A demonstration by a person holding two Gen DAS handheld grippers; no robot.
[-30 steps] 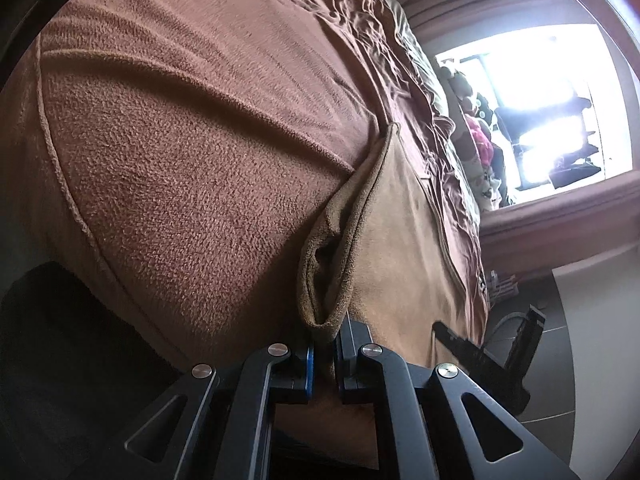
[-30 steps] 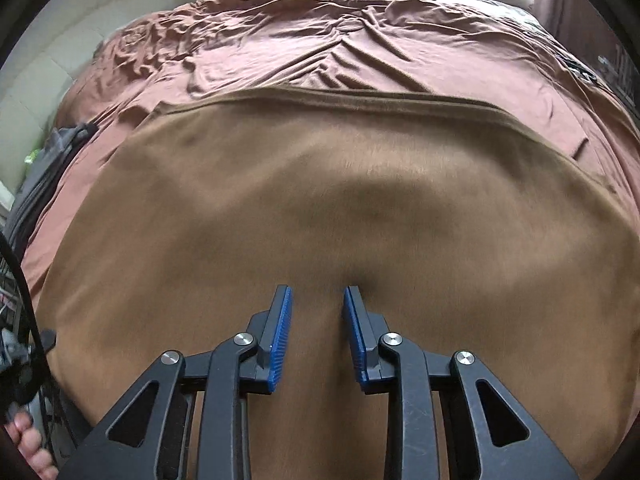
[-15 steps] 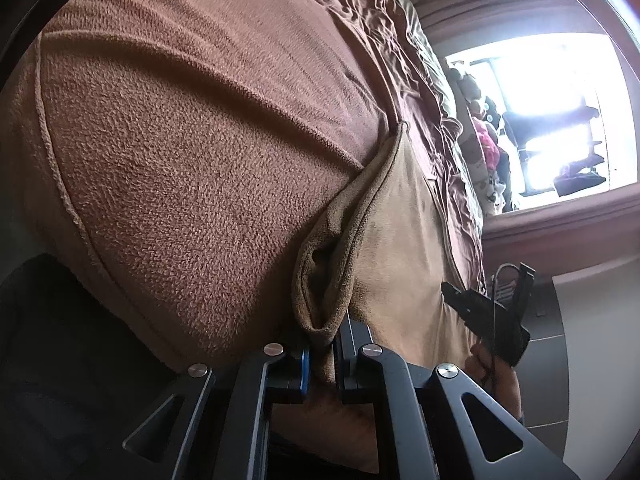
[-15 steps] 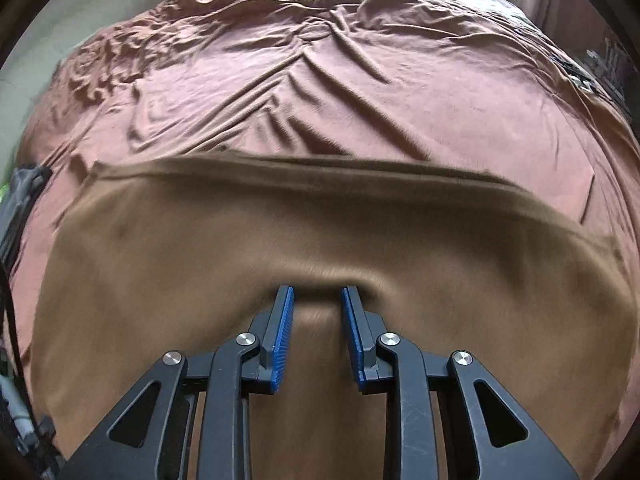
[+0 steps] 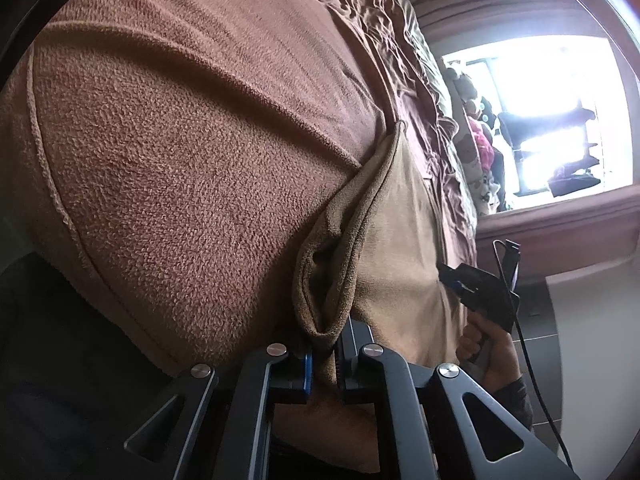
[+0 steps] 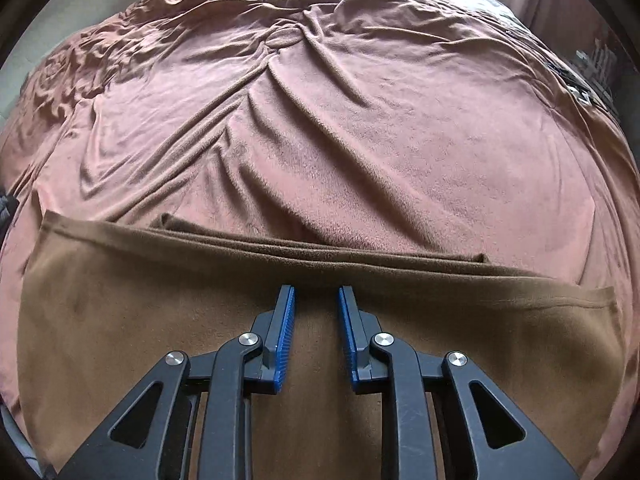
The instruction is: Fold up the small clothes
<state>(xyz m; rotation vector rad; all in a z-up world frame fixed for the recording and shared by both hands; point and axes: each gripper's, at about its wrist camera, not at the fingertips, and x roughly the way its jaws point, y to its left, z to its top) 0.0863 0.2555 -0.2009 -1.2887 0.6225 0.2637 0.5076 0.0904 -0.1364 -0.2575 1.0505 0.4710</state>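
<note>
A brown cloth [image 6: 160, 320] lies flat on the bed, and its far side is a folded edge of two or three layers [image 6: 320, 254]. My right gripper [image 6: 316, 300] hovers over the cloth just short of that edge. Its blue pads [image 6: 286, 336] stand a little apart and the jaws are closing, with only flat cloth showing in the gap. In the left wrist view my left gripper [image 5: 324, 354] is shut on a bunched corner of the brown cloth [image 5: 396, 248]. The right gripper [image 5: 472, 284], held by a hand [image 5: 492, 352], shows at that cloth's right side.
A wrinkled pinkish-brown fleece blanket [image 6: 320, 140] covers the bed [image 5: 180, 140]. Soft toys [image 5: 472, 152] line the bed's far side below a bright window [image 5: 540, 120]. A dark item [image 6: 5, 208] lies at the bed's left edge. A cable [image 5: 532, 360] hangs from the right gripper.
The right gripper has slid across the brown cloth to its far folded edge, and its jaws have narrowed slightly. The left gripper has held still, gripping the corner.
</note>
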